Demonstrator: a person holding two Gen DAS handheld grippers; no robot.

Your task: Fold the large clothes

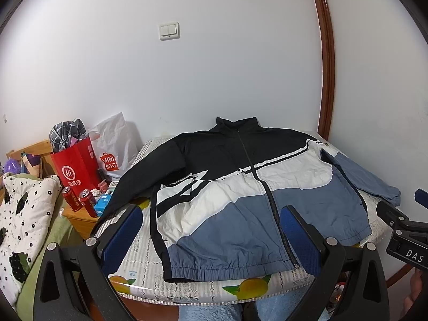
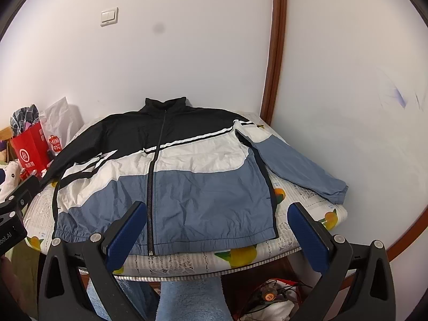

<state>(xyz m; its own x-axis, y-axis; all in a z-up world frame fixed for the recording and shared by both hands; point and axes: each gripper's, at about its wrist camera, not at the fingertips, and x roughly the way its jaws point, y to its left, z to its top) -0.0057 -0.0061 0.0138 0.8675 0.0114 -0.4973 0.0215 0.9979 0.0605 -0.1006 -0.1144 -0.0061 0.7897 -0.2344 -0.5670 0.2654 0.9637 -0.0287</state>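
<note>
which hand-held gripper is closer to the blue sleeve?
Right. The right hand-held gripper hovers open over the jacket's hem, with the blue sleeve just beyond its right finger. The left hand-held gripper sits toward the black-sleeve side, farther away.

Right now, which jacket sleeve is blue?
The sleeve lying on the right side of the jacket, by the wall, is blue. The other sleeve is black.
</note>
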